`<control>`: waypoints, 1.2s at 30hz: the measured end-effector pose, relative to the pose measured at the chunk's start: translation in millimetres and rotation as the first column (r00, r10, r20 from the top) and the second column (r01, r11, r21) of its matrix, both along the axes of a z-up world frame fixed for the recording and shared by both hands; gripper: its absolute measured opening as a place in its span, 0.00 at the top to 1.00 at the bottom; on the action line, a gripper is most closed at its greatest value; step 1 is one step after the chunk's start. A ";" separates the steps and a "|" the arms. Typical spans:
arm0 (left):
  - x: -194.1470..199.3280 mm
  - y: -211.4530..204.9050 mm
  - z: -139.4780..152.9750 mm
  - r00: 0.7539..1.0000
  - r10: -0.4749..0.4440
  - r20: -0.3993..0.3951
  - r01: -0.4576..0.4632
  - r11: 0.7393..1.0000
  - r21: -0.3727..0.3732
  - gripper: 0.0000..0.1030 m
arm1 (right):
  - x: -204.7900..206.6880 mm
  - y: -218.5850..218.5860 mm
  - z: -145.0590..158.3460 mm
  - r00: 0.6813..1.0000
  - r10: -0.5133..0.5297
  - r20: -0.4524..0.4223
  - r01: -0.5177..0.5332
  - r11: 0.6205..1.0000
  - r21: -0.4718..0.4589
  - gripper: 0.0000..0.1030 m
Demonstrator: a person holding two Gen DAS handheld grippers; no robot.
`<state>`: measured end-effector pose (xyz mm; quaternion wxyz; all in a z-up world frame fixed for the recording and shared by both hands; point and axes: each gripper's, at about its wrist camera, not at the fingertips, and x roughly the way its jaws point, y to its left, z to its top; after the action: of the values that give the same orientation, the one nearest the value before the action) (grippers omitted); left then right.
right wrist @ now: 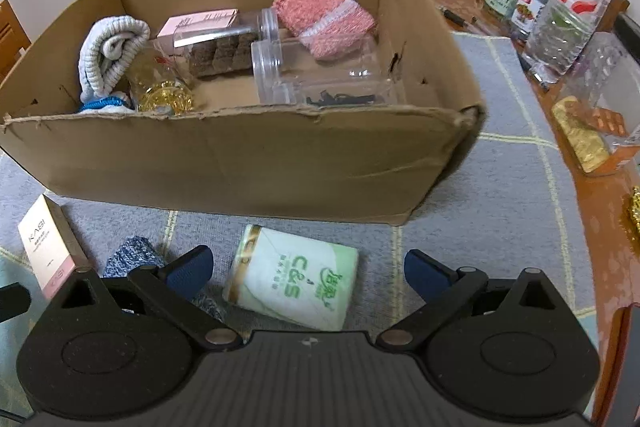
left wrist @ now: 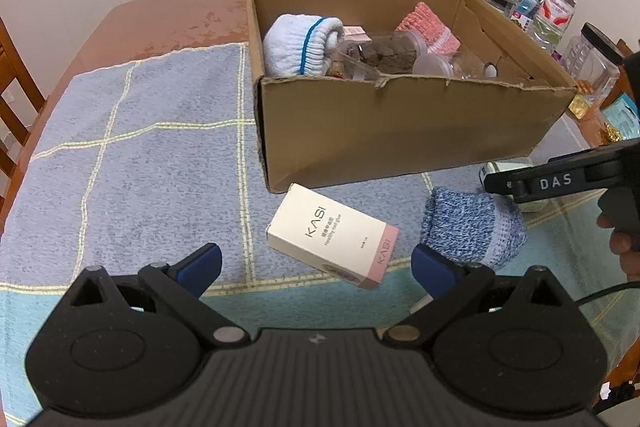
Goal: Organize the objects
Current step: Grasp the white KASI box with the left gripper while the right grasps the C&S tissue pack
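Right tool (right wrist: 306,277) gaping wide, empty, hovering just short of the tissue pack (right wrist: 294,283) lying between its tips. Left tool (left wrist: 316,267) equally spread, empty, KASI box (left wrist: 332,235) just ahead. Worth lowering squarely, closing gently. Beyond, cardboard box (right wrist: 256,155), half filled.

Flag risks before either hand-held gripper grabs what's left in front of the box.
1. The tissue pack is soft; the open right hand-held gripper may squash it or slip.
2. The blue sock lies close beside the white carton; the open left hand-held gripper could snag both.
3. The cardboard box is already crowded with jars, so drops may land on them.
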<state>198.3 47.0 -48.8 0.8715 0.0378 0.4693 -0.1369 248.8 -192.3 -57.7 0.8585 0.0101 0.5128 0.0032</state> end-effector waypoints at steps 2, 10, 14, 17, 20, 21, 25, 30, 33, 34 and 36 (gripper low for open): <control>0.7 0.9 -1.4 1.000 -0.007 -0.002 0.007 1.000 0.005 0.02 | 0.9 -1.0 -4.0 1.000 -0.003 -0.009 0.003 1.000 -0.024 0.00; 4.5 -6.5 -8.4 0.991 -0.134 0.015 0.133 0.989 0.064 0.02 | -12.7 -37.1 -15.7 0.994 -0.082 -0.070 0.080 0.996 -0.028 0.00; 7.7 -11.2 -16.8 0.977 -0.212 0.007 0.210 0.972 0.103 0.02 | -17.6 -43.6 -16.5 0.995 -0.073 -0.069 0.071 0.997 -0.030 0.00; 10.3 -11.5 -25.7 0.971 -0.239 -0.010 0.238 0.964 0.119 0.02 | -17.0 -42.2 -16.9 0.994 -0.076 -0.074 0.074 0.997 -0.030 0.00; 14.4 -7.8 -33.3 0.971 -0.237 -0.037 0.240 0.967 0.091 0.02 | -18.3 -40.8 -17.2 0.995 -0.077 -0.071 0.075 0.997 -0.030 0.00; 16.6 -6.6 -35.9 0.971 -0.235 -0.048 0.238 0.968 0.078 0.02 | -18.9 -40.6 -17.1 0.995 -0.076 -0.068 0.074 0.997 -0.030 0.00; 22.3 -7.8 -43.3 0.970 -0.237 -0.054 0.240 0.968 0.072 0.01 | -18.8 -40.9 -16.7 0.995 -0.075 -0.066 0.073 0.997 -0.029 0.00; 30.3 -12.4 -45.2 0.970 -0.241 -0.031 0.243 0.967 0.071 0.01 | -18.8 -40.1 -17.0 0.995 -0.078 -0.065 0.076 0.997 -0.029 0.00; 36.5 -12.4 -45.8 0.973 -0.229 -0.030 0.230 0.971 0.070 0.00 | -17.6 -39.8 -17.7 0.995 -0.078 -0.064 0.076 0.997 -0.029 0.00; 38.3 -12.5 -45.6 0.974 -0.223 -0.033 0.224 0.972 0.071 0.00 | -17.8 -39.6 -17.6 0.995 -0.078 -0.063 0.077 0.997 -0.028 0.00; 40.9 -12.8 -45.5 0.975 -0.219 -0.038 0.221 0.973 0.073 0.00 | -18.2 -39.3 -17.6 0.995 -0.078 -0.063 0.077 0.997 -0.028 0.00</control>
<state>239.2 34.2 -94.3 0.8419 0.1210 0.4799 -0.2150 230.6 -231.6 -75.3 0.8410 0.0189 0.5394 -0.0370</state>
